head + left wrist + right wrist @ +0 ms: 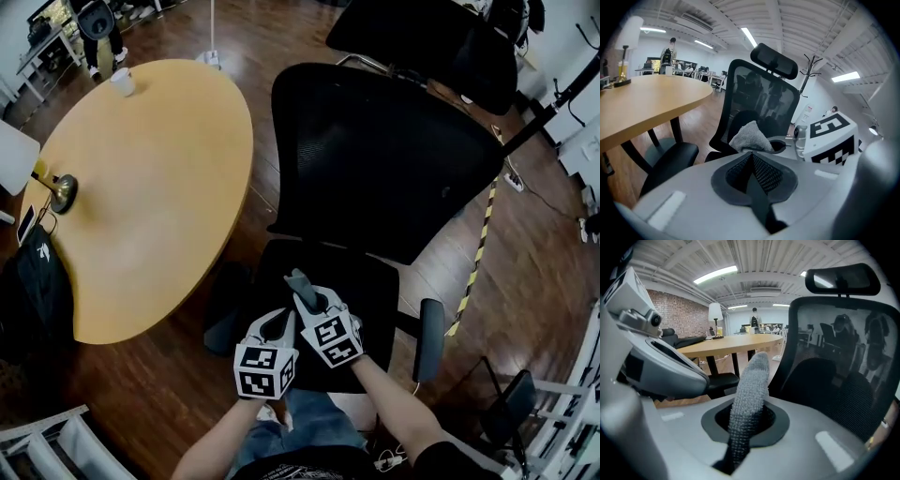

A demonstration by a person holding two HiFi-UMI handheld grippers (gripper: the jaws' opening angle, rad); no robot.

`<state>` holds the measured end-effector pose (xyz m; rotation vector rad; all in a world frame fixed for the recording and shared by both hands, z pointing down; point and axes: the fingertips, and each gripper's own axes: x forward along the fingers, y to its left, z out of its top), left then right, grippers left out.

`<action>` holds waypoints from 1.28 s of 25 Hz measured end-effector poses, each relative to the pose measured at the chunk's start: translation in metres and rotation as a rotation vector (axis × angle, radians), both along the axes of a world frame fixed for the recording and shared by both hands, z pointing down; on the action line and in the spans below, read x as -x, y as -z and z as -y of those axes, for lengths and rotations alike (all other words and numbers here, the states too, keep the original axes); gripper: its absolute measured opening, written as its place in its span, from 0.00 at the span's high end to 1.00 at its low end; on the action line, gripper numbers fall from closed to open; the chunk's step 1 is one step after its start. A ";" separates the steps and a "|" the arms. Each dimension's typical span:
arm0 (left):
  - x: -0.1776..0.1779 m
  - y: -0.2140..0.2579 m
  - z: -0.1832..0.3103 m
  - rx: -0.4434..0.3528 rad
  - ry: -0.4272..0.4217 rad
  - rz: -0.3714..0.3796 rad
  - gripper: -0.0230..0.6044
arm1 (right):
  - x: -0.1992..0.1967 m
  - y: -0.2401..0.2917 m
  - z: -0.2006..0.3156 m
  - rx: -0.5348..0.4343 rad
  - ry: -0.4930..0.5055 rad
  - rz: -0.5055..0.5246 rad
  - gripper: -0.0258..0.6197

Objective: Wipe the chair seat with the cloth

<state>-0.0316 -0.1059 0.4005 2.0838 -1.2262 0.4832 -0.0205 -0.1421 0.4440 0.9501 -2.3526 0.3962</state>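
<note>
The right gripper (314, 305) is clamping the cloth (300, 283), its free end pointing forward over the chair seat (380, 291) beneath, while the left gripper (277, 324) is resting closed and empty alongside.

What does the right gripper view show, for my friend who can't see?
The right tool grips a grey cloth that sticks up. A black mesh chair stands close on the right, a wooden table behind.
</note>
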 end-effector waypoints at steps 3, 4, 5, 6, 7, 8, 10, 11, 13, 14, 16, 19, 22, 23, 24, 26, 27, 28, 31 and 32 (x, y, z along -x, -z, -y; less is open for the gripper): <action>0.004 -0.018 0.014 0.014 0.028 0.002 0.96 | 0.004 -0.035 0.021 -0.001 0.048 -0.027 0.94; 0.006 -0.023 0.017 0.017 0.035 -0.002 0.96 | 0.005 -0.046 0.027 -0.004 0.064 -0.037 0.94; 0.007 -0.029 0.020 0.018 0.043 -0.007 0.96 | 0.006 -0.058 0.035 -0.006 0.076 -0.047 0.94; 0.009 -0.034 0.023 0.020 0.050 -0.011 0.96 | 0.006 -0.069 0.043 -0.007 0.084 -0.056 0.94; 0.010 -0.041 0.025 0.025 0.058 -0.013 0.96 | 0.007 -0.079 0.050 -0.007 0.092 -0.064 0.94; 0.012 -0.049 0.027 0.032 0.067 -0.014 0.96 | 0.008 -0.090 0.057 -0.007 0.101 -0.073 0.94; 0.014 -0.063 0.031 0.044 0.084 -0.020 0.96 | 0.011 -0.112 0.070 -0.013 0.127 -0.097 0.94; 0.015 -0.070 0.034 0.048 0.089 -0.023 0.96 | 0.013 -0.122 0.076 -0.017 0.140 -0.110 0.94; 0.014 -0.079 0.037 0.050 0.086 -0.027 0.96 | 0.017 -0.141 0.087 -0.028 0.159 -0.141 0.94; 0.014 -0.083 0.037 0.051 0.079 -0.026 0.96 | 0.019 -0.150 0.092 -0.036 0.169 -0.161 0.94; 0.015 -0.091 0.034 0.059 0.065 -0.020 0.96 | 0.022 -0.169 0.102 -0.048 0.202 -0.210 0.94; 0.023 -0.100 0.028 0.077 0.065 -0.008 0.96 | 0.027 -0.192 0.117 -0.053 0.246 -0.265 0.94; 0.030 -0.105 0.024 0.090 0.068 -0.004 0.96 | 0.035 -0.207 0.130 -0.054 0.279 -0.297 0.94; 0.032 -0.107 0.022 0.094 0.067 -0.001 0.96 | 0.037 -0.211 0.133 -0.057 0.288 -0.308 0.94; 0.035 -0.109 0.021 0.097 0.068 0.002 0.96 | 0.040 -0.214 0.135 -0.062 0.296 -0.318 0.94; 0.040 -0.112 0.020 0.096 0.076 0.001 0.96 | 0.045 -0.221 0.139 -0.073 0.310 -0.337 0.94; 0.041 -0.112 0.019 0.096 0.079 -0.004 0.96 | 0.046 -0.225 0.139 -0.078 0.320 -0.349 0.94; 0.041 -0.113 0.018 0.096 0.079 -0.008 0.96 | 0.046 -0.229 0.138 -0.080 0.332 -0.362 0.94; 0.041 -0.115 0.011 0.101 0.073 -0.008 0.96 | 0.047 -0.236 0.129 -0.077 0.363 -0.383 0.94; 0.041 -0.115 0.009 0.103 0.075 -0.007 0.96 | 0.048 -0.236 0.126 -0.077 0.367 -0.382 0.94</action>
